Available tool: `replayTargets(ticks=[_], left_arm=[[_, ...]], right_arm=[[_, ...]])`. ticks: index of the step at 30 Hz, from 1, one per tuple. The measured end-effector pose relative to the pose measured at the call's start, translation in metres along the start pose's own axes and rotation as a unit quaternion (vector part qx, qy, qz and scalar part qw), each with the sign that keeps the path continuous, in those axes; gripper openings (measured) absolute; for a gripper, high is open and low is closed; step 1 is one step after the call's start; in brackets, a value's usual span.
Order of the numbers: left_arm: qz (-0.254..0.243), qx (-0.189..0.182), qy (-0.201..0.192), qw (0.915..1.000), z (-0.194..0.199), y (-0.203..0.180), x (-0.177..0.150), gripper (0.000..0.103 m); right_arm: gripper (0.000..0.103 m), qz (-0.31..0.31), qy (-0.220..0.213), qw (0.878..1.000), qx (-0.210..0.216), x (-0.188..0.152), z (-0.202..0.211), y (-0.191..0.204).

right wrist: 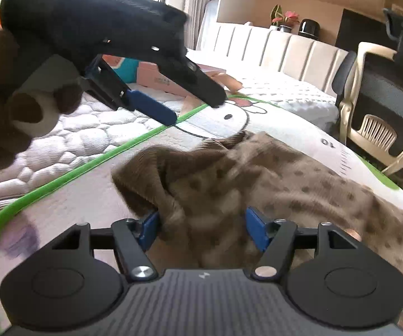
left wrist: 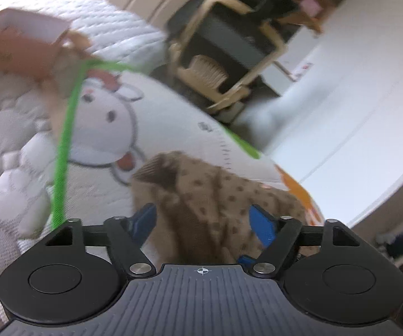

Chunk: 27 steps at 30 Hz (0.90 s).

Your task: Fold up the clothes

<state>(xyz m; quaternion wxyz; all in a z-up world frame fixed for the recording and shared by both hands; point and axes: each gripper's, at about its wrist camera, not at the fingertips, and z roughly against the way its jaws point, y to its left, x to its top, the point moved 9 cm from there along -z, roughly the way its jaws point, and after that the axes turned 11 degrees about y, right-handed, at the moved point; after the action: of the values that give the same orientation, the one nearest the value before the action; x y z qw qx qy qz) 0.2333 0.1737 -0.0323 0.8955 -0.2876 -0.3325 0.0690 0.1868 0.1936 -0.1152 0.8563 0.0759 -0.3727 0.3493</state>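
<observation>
The left hand-held gripper [left wrist: 204, 221], black with blue finger pads [left wrist: 263, 224], is seen with its jaws spread apart, and a brown knitted garment with darker spots [left wrist: 215, 196] is bunched between the pads; whether the fabric is pinched cannot be told from this blurred view. The right hand-held gripper [right wrist: 204, 224] is likewise seen with its blue pads [right wrist: 254, 226] set apart, with folds of the same spotted garment lying between them and rising over the left pad. The garment is spread in a crumpled heap on a white play mat edged in green and printed with a cartoon animal [right wrist: 229, 117], which is laid over a white quilted bed [right wrist: 285, 95]. In the right wrist view the left hand-held gripper is seen from the side, raised above the mat's green border, with a hand [right wrist: 2, 95] wrapped round its handle. A pink cardboard box [right wrist: 159, 78] is seen on the bed beyond the mat. A beige chair frame with dark panels [left wrist: 224, 56] stands just beside the bed.
</observation>
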Motion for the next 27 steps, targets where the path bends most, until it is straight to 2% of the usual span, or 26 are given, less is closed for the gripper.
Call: replayTargets(ticks=[3,6,10,12,15,16,17,18,19,20,21,22,26,27], left_arm=[[-0.022,-0.032,0.005,0.9993,-0.006,-0.016,-0.001,0.083],[-0.036,-0.045,0.023,0.9981,-0.027,-0.027,-0.009,0.084],[-0.048,-0.010,0.053,0.9974,-0.058,-0.023,-0.022,0.084],[-0.049,0.010,0.066,0.9965,-0.071,-0.019,-0.029,0.083],[-0.049,0.030,0.075,0.9955,-0.074,-0.019,-0.035,0.081],[-0.055,0.034,0.075,0.9950,-0.073,-0.021,-0.037,0.078],[-0.060,0.041,0.077,0.9944,-0.071,-0.022,-0.039,0.064],[-0.064,0.044,0.079,0.9939,-0.069,-0.024,-0.040,0.048],[-0.064,0.042,0.079,0.9939,-0.065,-0.024,-0.042,0.042],[-0.064,0.040,0.080,0.9939,-0.060,-0.025,-0.044,0.031],[-0.064,0.038,0.080,0.9940,-0.056,-0.026,-0.046,0.018],[-0.063,0.033,0.082,0.9941,-0.052,-0.027,-0.048,0.011],[-0.055,0.032,0.080,0.9948,-0.038,-0.026,-0.054,0.010],[-0.051,0.035,0.074,0.9954,-0.036,-0.023,-0.054,0.013]], right_arm=[[0.065,-0.032,-0.017,0.999,-0.021,-0.015,0.035,-0.033],[0.065,-0.086,-0.030,0.993,-0.070,-0.032,0.067,-0.083],[0.065,-0.206,-0.028,0.972,-0.112,-0.068,0.094,-0.156],[0.065,-0.268,-0.022,0.957,-0.106,-0.090,0.097,-0.185],[0.065,-0.327,-0.003,0.942,-0.072,-0.116,0.082,-0.203],[0.065,-0.337,0.002,0.939,-0.061,-0.122,0.075,-0.203],[0.064,-0.343,0.007,0.938,-0.050,-0.125,0.067,-0.201],[0.057,-0.340,0.009,0.939,-0.047,-0.124,0.061,-0.197],[0.049,-0.334,0.010,0.941,-0.048,-0.121,0.058,-0.193],[0.039,-0.327,0.011,0.944,-0.049,-0.118,0.054,-0.189],[0.033,-0.319,0.012,0.946,-0.053,-0.115,0.053,-0.186],[0.031,-0.311,0.012,0.948,-0.060,-0.112,0.053,-0.185],[0.028,-0.280,0.017,0.956,-0.090,-0.103,0.055,-0.180],[0.028,-0.275,0.023,0.955,-0.105,-0.104,0.056,-0.183]])
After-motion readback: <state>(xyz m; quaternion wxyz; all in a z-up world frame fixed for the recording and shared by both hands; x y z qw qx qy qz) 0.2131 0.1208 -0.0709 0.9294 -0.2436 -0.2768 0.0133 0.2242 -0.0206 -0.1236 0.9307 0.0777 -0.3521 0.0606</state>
